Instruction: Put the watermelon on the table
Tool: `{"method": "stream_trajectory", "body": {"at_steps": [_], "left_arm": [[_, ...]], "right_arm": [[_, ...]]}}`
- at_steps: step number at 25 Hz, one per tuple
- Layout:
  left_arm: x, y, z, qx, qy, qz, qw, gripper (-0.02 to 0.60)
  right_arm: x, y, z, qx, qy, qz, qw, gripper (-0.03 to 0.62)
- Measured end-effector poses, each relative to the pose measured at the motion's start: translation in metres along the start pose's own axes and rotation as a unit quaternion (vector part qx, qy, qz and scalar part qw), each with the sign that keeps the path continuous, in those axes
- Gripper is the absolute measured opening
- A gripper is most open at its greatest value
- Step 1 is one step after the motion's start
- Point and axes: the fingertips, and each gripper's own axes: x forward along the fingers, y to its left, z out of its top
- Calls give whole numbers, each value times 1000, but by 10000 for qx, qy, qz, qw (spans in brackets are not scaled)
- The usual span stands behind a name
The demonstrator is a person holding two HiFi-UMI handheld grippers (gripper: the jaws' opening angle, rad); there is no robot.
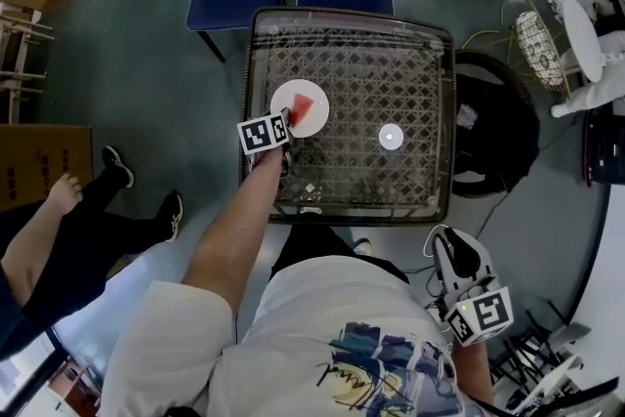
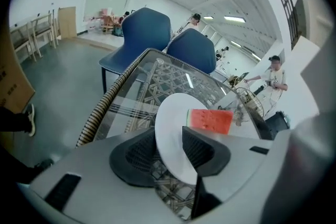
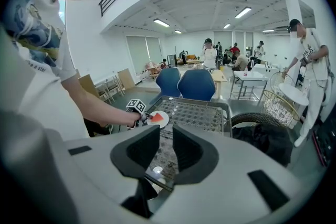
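The watermelon slice (image 2: 211,119) lies on a white plate (image 2: 170,123) on the glass table (image 1: 391,63), the rim between the left gripper's (image 2: 168,152) spread jaws. A careless withdrawal could snag the rim and spill the slice. The right gripper (image 3: 163,147) hangs spread, empty.

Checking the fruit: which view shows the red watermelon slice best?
The left gripper view: the red watermelon slice lies close on the round white plate. The head view shows it small from above; the right gripper view, a distant speck.
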Motion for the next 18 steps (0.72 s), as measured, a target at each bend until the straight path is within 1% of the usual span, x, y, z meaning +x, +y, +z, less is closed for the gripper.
{"method": "stream_trajectory", "body": {"at_steps": [2, 4, 6, 13, 18], "left_arm": [[-2, 5, 0, 328, 39, 320, 9989, 154], [-3, 10, 0, 708, 92, 644, 9954, 155], [-3, 11, 0, 883, 77, 743, 9933, 155], [-16, 12, 6, 797, -91, 701, 9943, 153], [-54, 5, 3, 714, -317, 637, 9949, 153]], "right_arm": [[-2, -1, 1, 7, -10, -14, 10000, 77], [-3, -2, 0, 17, -19, -24, 10000, 77], [-5, -3, -3, 30, -22, -26, 10000, 77], [-6, -5, -6, 13, -89, 50, 9999, 77], [-10, 1, -7, -196, -262, 355, 9988, 77]]}}
